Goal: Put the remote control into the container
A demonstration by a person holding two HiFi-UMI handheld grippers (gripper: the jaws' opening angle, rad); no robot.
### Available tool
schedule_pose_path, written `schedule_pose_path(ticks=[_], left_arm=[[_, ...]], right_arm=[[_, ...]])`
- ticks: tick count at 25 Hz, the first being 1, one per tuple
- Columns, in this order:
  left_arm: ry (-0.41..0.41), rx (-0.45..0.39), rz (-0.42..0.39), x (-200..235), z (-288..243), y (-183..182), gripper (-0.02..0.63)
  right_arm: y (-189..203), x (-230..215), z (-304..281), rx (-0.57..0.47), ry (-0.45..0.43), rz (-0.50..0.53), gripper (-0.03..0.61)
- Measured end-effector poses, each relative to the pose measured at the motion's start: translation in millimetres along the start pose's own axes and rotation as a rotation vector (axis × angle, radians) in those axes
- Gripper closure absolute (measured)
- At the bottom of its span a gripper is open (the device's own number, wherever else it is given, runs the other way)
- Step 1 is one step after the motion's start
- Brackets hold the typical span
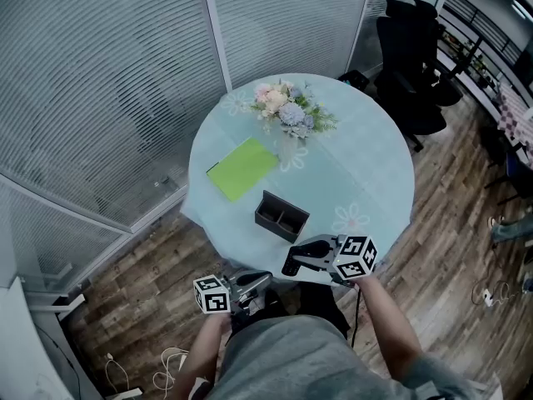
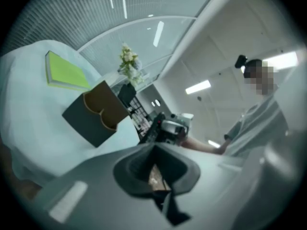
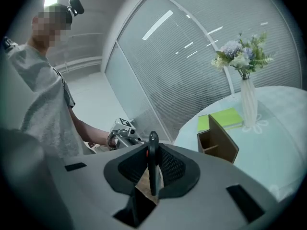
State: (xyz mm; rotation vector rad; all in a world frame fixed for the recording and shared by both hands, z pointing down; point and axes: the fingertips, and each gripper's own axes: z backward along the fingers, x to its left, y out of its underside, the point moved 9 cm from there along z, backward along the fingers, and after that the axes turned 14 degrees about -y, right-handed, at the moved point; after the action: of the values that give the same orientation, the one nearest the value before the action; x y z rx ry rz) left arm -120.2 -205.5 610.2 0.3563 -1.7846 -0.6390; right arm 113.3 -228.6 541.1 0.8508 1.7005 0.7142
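The right gripper was clamped on the remote control - a slim dark bar standing on edge between the two pads, its top end poking out past the fingertips. A small red button showed near that top end. Any print on the remote was too small to read. In the head view this gripper hung over the near edge of the round table. It was near and a little right of the container but apart from it, so the remote was not yet inside.

The left gripper had its jaws closed together with nothing between them. It sat off the table's near-left edge, above the wooden floor and close to the person's body.

Each gripper carried a marker cube with black-and-white square patterns, one on the left and one on the right - the only clear markings in the scene, and they held no words.

The container was a dark box with two compartments, brown inside, standing on the pale blue cloth toward the table's near side. Left of it and a little farther off lay a green notebook, flat on the cloth. At the far side a white vase held pink, blue and white flowers. Glass partitions with blinds stood far and left of the table, and dark office chairs stood to the far right.
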Motion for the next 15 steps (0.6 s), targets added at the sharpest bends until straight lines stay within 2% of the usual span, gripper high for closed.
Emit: schedule_pose_path(ticks=[5,12,15], left_arm=[[0.005,0.005,0.004,-5.5,-3.0,2.9,0.62],[-0.006,0.026,-0.01,-5.7,-5.1,7.1,0.621],[-0.008,0.029,-0.015,-5.7,-6.3,7.5,0.62]], right_arm=[[-12.1,-10.0,1.4,-0.018,0.157,0.093,0.506],[-40.3,-33.0,3.5,-0.024,0.319,0.202,0.506],[-46.5,-44.5,3.9,-0.042,0.373,0.217,0.506]])
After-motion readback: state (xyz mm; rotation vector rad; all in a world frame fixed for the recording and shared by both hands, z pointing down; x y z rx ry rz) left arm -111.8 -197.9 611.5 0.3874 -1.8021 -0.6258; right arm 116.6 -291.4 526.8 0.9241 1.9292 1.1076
